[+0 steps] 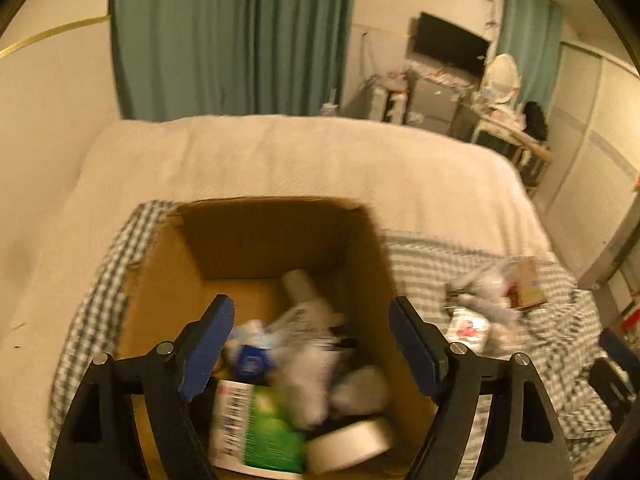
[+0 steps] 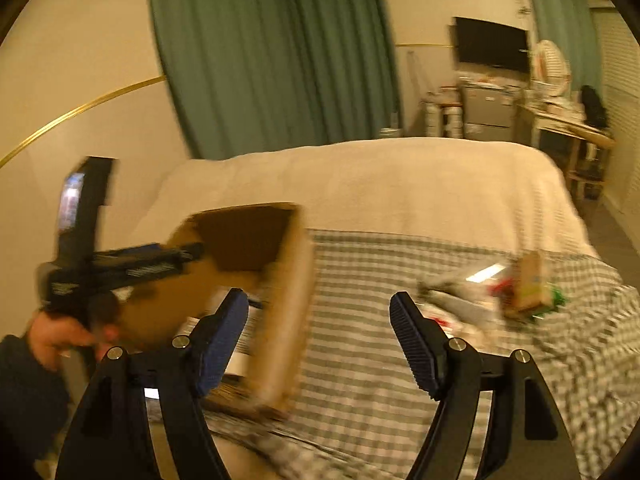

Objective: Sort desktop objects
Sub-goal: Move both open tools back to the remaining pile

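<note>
My left fingers stand wide apart above the cardboard box, holding nothing. My right fingers gape wide over the checked cloth, empty too.

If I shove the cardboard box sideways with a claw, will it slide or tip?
The cardboard box likely slides: it sits low and holds many items. The checked cloth beneath may bunch and drag. Its open walls could flex if pushed near the rim.
</note>
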The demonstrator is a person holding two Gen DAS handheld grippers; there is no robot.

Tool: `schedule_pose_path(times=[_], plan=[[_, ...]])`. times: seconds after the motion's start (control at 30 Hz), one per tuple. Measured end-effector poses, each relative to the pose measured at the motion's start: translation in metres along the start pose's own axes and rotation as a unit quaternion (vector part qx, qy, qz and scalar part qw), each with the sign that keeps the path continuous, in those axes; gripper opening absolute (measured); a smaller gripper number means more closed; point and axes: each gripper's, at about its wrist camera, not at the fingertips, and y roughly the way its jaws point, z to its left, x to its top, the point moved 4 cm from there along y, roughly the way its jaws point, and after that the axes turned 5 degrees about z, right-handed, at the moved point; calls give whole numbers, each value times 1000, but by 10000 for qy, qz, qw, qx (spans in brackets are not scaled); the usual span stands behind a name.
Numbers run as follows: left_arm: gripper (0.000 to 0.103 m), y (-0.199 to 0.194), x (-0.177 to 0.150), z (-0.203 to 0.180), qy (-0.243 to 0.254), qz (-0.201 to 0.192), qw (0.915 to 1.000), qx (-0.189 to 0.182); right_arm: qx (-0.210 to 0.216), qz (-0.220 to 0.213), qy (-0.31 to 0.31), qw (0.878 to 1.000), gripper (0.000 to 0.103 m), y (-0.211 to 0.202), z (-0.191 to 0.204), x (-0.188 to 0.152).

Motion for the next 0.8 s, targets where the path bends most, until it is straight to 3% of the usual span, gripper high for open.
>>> schedule_pose_path(times=[0.07,0.17,0.37,0.57,0.8], plan=[[91,-8,0,-24,2,-67,9998,-178,-228,-9,156,9996,73,-15,-30,-7],[91,-16,-2,-56,74,-181,9991,-371,-510,-28,346,9981,73,-36,-67,-17],[92,1,-23,-127,546,20,9974,-470,-1071,-135,516,9928,73,-71,-130,-36],[92,50,-52,-173,812,390,9949,-445,-1406,-242,681,9874,74,-82,-182,-47],[92,130,-86,-192,1054,548,9929,-21,-1589,-180,610,9852,75,-52,-224,-57]])
